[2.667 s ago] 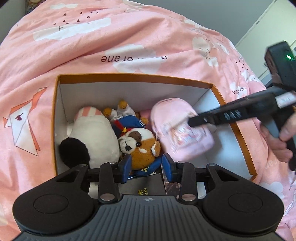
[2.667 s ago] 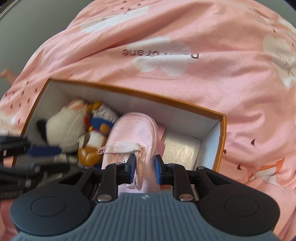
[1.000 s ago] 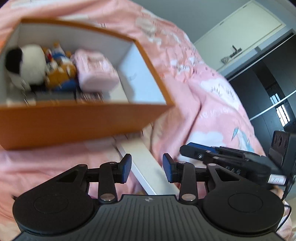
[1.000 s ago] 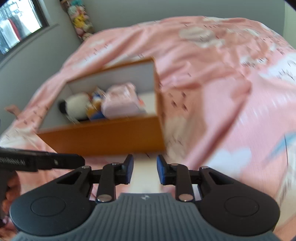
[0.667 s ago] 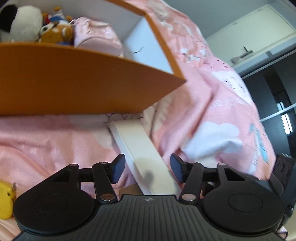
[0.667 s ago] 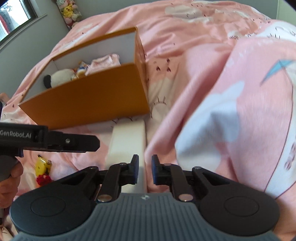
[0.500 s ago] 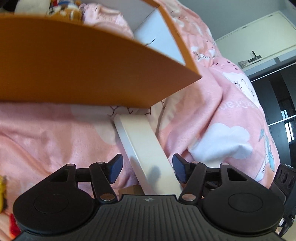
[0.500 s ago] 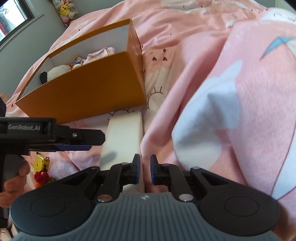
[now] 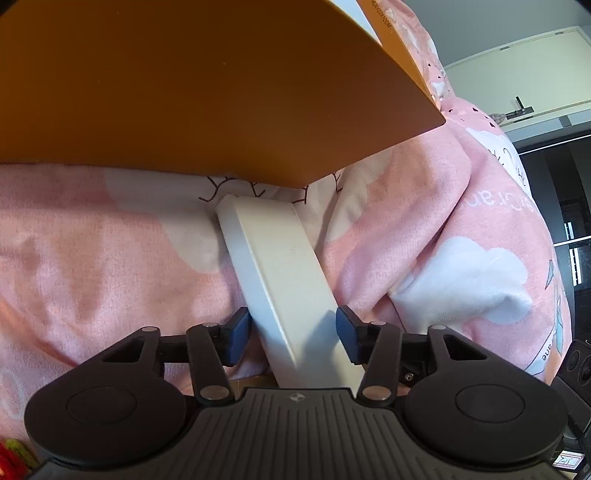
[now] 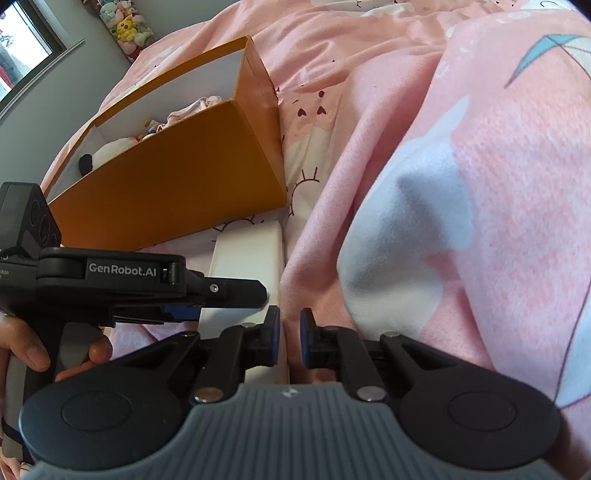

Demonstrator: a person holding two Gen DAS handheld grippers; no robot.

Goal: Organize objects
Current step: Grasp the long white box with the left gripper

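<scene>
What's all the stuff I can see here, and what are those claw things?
Box: one, orange outside, white inside, on the bed.
Soft toys: several, white, black and pink, inside the box; exact count hidden.
Lid: one, white, flat on the blanket in front of the box.
Blanket: one, pink with white clouds, covering the bed.
Plush pile: colourful, by the far window.
Left claw: black with blue pads, open, straddling the lid.
Right claw: same kind, narrow gap, at the lid's right edge.
Hand: one, holding the left claw's handle.
</scene>
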